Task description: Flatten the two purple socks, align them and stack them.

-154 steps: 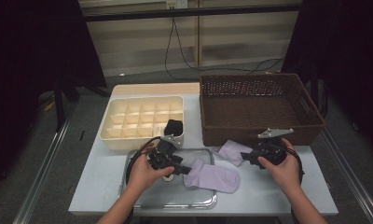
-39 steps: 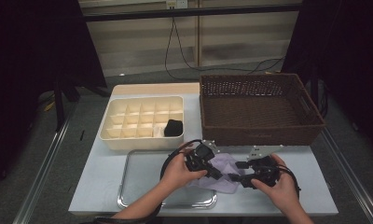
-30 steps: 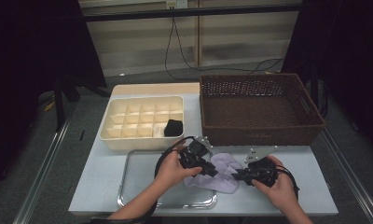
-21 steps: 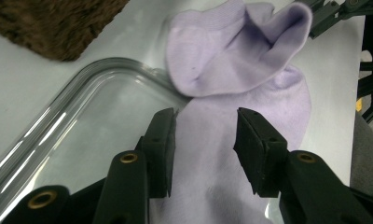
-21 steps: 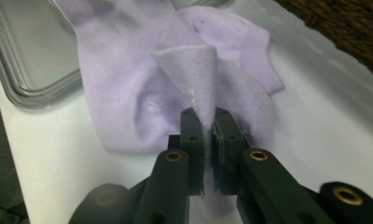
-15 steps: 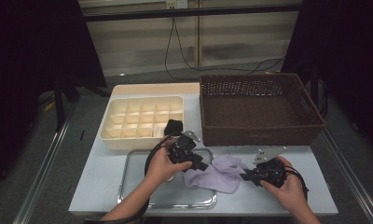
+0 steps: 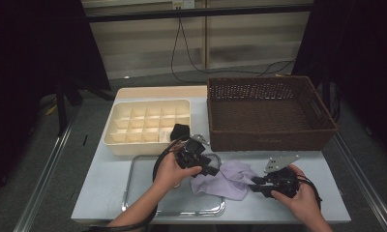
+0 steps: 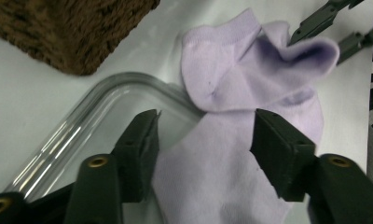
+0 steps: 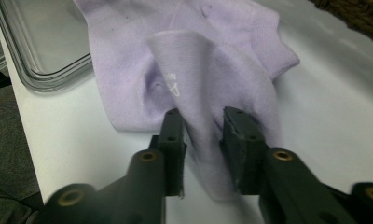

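A lavender sock (image 7: 225,180) lies crumpled on the white table, one end over the right rim of a clear tray (image 7: 133,193). My left gripper (image 7: 213,170) hovers at its left end. In the left gripper view its jaws (image 8: 203,126) stand wide apart above the flat sock (image 8: 250,93); they have just been opening and touch nothing. My right gripper (image 7: 253,186) is at the sock's right end. Its jaws (image 9: 201,114) have just been opening too, and a raised fold of sock (image 9: 175,70) still stands loosely between them.
A brown wicker basket (image 7: 269,140) stands at the back right. At the back left is a cream divided box (image 7: 114,142) with a black item (image 7: 180,130) in one corner compartment. The tray's rim (image 8: 105,93) curves under the left jaws.
The left hand has drawn back a little to the left, off the sock's middle, with its jaws wider. The right hand has hardly moved. The sock stays in place, bunched.
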The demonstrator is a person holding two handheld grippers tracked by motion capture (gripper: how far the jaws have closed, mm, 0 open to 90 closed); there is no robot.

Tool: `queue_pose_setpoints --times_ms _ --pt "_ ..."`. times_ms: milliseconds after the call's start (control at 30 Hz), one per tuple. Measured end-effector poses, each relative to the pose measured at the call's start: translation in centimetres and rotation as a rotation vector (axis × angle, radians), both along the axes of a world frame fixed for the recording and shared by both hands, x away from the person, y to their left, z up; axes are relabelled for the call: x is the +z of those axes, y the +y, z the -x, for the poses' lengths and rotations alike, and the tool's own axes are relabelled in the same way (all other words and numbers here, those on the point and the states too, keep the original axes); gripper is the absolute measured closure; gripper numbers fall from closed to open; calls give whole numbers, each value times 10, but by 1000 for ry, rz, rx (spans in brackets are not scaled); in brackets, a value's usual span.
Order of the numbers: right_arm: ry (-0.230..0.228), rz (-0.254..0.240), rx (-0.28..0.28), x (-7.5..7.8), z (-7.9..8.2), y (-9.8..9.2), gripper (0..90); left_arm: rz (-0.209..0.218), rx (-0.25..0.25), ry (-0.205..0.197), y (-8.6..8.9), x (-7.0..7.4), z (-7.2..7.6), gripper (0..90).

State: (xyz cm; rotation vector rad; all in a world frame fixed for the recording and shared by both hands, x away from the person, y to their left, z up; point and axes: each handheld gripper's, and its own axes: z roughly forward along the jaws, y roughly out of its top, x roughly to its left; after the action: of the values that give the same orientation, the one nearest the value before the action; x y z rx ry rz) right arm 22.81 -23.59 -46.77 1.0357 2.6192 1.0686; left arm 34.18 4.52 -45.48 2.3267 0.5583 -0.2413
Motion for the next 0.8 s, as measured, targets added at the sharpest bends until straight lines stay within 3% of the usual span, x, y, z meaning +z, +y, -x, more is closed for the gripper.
queue_pose_setpoints --times_ms 333,433,567,667,800 --pt "-1 -44 -6 6 7 -4 618 -4 -43 -1 -16 -3 0 360" --pt "-8 -86 -41 13 7 -5 570 -4 -43 -4 -17 -3 0 357" --pt "-20 -98 -89 20 0 -2 548 -5 -44 -10 -15 -2 -1 357" --pt "-13 -130 -157 20 -8 3 472 -3 -29 -15 -11 0 0 356" --pt "-14 -134 -209 16 -18 14 464 -8 -28 -14 -5 1 -1 357"
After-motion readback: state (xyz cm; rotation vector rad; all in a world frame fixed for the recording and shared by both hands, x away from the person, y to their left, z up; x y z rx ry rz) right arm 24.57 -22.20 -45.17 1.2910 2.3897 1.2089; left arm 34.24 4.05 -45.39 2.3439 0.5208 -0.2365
